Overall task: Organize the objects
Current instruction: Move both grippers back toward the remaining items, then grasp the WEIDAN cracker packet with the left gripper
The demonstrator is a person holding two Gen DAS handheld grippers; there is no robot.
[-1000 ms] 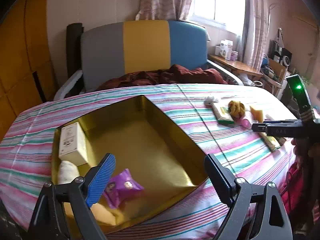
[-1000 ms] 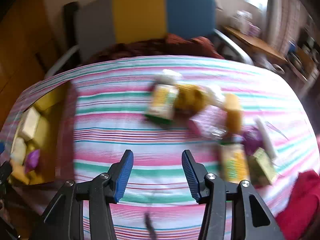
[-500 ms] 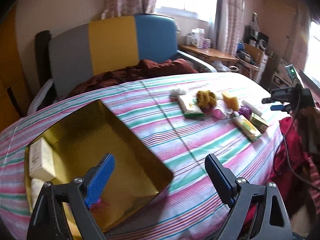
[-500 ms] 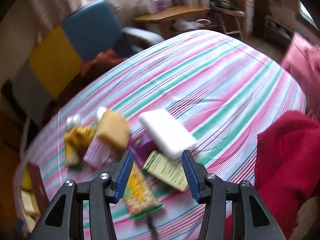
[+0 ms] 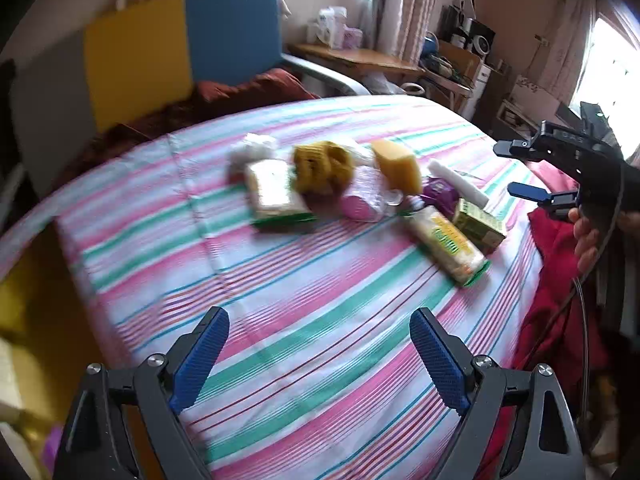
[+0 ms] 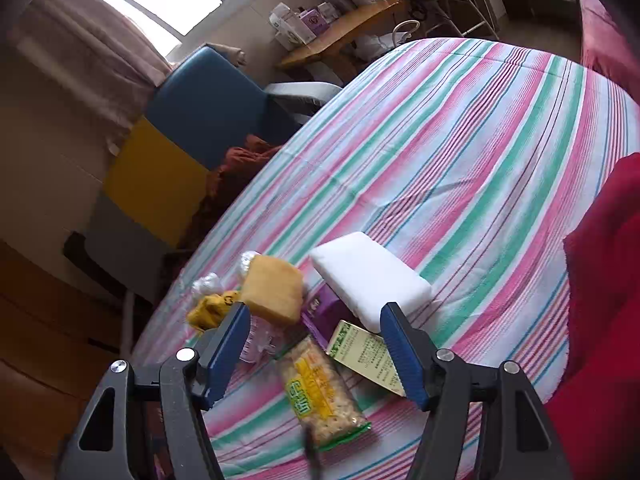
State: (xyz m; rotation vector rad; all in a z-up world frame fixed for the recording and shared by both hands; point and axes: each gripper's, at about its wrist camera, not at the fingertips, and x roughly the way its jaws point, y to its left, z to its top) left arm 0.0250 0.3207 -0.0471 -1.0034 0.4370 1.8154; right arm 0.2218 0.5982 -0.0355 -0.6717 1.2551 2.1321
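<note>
A cluster of small items lies on the striped tablecloth (image 5: 304,280): a cracker pack (image 5: 446,242) (image 6: 318,392), a green box (image 5: 478,226) (image 6: 370,354), a purple packet (image 5: 440,192) (image 6: 324,310), a white block (image 6: 370,280), a yellow sponge (image 5: 396,164) (image 6: 272,294), a yellow knit thing (image 5: 322,164) and another pack (image 5: 272,190). My left gripper (image 5: 320,356) is open and empty, well short of the cluster. My right gripper (image 6: 316,352) is open, hovering just above the cracker pack and green box; it also shows in the left wrist view (image 5: 520,168).
The gold box (image 5: 24,320) with a few items in it sits at the table's left edge. A colour-block chair (image 5: 180,48) with a brown cloth stands behind the table. Red fabric (image 6: 600,320) hangs at the right edge.
The left gripper swung right, away from the gold box toward the cluster. The right gripper moved closer over the cracker pack and green box. Both stay open.
</note>
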